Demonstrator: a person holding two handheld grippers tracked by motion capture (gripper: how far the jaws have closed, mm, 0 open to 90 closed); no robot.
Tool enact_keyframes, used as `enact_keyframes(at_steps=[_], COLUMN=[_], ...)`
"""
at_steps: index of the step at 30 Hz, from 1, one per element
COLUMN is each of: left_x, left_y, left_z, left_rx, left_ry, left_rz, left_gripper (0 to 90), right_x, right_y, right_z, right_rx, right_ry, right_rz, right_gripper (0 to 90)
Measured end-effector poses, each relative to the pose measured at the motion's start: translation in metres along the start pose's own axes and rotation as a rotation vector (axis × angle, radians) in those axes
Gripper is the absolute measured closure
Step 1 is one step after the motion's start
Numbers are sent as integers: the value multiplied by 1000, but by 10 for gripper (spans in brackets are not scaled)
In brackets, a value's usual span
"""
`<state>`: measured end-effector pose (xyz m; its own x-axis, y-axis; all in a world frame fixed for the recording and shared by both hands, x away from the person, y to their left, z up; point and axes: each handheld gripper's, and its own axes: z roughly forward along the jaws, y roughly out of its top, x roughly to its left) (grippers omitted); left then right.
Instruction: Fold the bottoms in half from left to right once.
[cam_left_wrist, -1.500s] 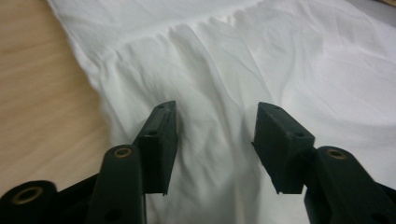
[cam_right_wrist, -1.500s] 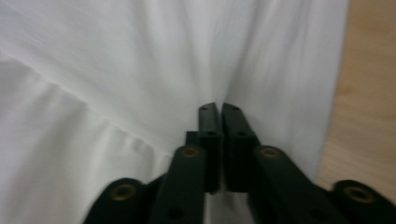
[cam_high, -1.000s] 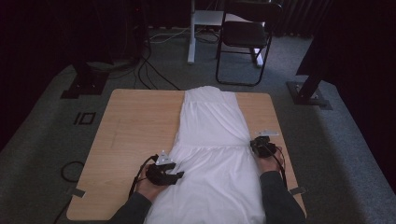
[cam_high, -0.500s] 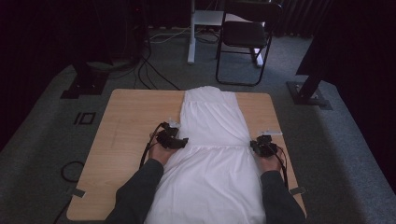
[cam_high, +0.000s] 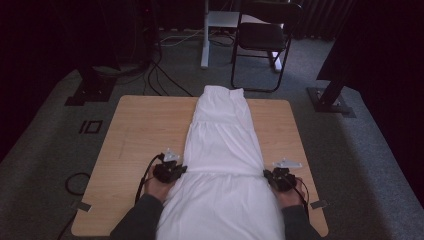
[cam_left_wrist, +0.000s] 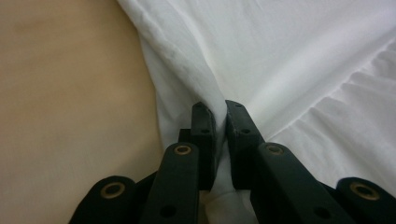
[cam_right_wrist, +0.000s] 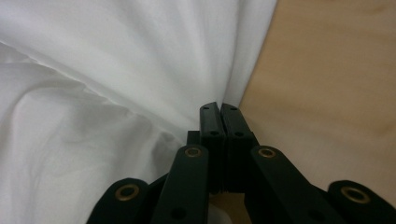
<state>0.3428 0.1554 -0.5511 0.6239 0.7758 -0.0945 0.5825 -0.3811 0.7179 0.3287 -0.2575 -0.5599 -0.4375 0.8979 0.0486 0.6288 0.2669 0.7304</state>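
Observation:
A long white tiered garment (cam_high: 222, 145) lies lengthwise down the middle of the wooden table (cam_high: 145, 125), its wide end toward the person. My left gripper (cam_high: 180, 170) sits at the garment's left edge. Its jaws have just been closing, and in the left gripper view the left gripper (cam_left_wrist: 220, 109) pinches a fold of the white fabric (cam_left_wrist: 280, 56). My right gripper (cam_high: 272, 176) is at the right edge, level with the left one. In the right gripper view the right gripper (cam_right_wrist: 219, 108) is shut tight on the cloth's edge (cam_right_wrist: 247, 56), with bare wood beside it.
A black folding chair (cam_high: 265, 40) and a white stand (cam_high: 212, 25) are on the carpet beyond the table. Cables (cam_high: 165, 75) and black stand bases (cam_high: 92, 90) lie at the far left, and another base (cam_high: 330, 100) at the right. Bare tabletop flanks the garment.
The left hand went up along the garment's left edge, then came back toward the person and closed on the fabric. The right hand slid toward the person, still shut.

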Motion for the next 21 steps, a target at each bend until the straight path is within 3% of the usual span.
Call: enact_keyframes(at_steps=[4,7,9,10,11,13,15,17,21], left_x=[-15,-24,-24,-22,-19,-16,-16,-20,-27], left_y=[-27,-32,-30,-28,-27,-24,-22,-23,-26], left_z=[-22,-28,-30,-31,-32,-34,-35,-33,-28], left_rx=[-8,-1,-7,-28,-48,-81,-101,-108,-104], left_ry=[-15,-1,17,15,7,-3,-12,-21,-41], left_rz=[6,30,45,30,15,-5,0,10,28], left_gripper=[829,799,691,588,558,525,522,524,519], right_x=[18,28,30,29,27,22,14,9,0], right_y=[-23,-31,-32,-31,-28,-17,3,22,64], right_z=[-21,-31,-35,-35,-36,-36,-33,-23,10], right_rx=[4,27,36,21,-3,-38,-95,-105,-116], right_ry=[45,62,67,71,72,51,65,50,87], right_rz=[5,-5,-21,-32,-29,-7,-4,-13,-12], right_gripper=[885,879,768,649,581,519,506,535,685])
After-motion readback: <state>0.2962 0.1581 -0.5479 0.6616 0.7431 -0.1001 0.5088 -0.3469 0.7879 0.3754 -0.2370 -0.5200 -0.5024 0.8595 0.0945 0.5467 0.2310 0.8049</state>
